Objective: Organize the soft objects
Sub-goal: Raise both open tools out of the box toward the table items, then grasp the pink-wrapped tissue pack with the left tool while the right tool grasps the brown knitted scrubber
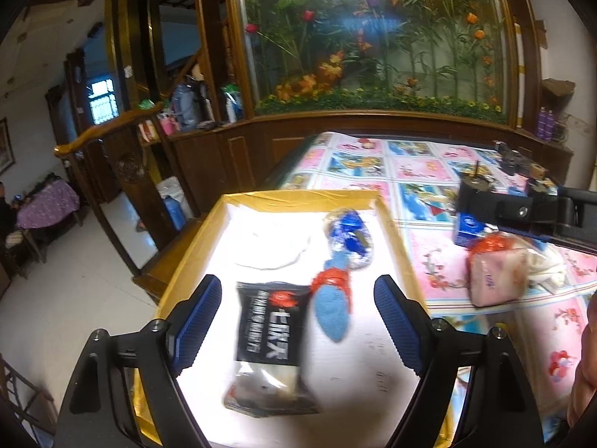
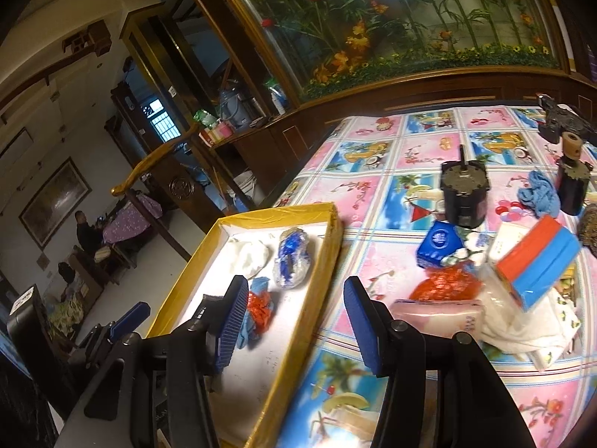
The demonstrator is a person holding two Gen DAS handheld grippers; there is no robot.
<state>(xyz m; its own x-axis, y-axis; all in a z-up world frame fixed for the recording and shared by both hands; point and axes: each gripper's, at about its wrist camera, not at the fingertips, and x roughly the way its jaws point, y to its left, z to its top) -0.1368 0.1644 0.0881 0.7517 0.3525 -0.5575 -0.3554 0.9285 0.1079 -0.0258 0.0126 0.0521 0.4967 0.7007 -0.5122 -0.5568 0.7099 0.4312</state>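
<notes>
A yellow-rimmed tray on the tabletop holds four soft items: one white wad, one blue-and-clear bundle, one blue-and-red cloth, one black packet. Left tongs hover spread apart over the packet. Right tongs, also apart, straddle the tray's right rim.

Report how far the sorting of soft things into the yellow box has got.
Done: the yellow box already holds a white wad, a clear-wrapped blue bundle, a blue cloth with red wrap and a black packet.

In hand: nothing. The left gripper and right gripper are both open.

Left on the table: pink pack, red mesh, blue rag, white cloth.
</notes>
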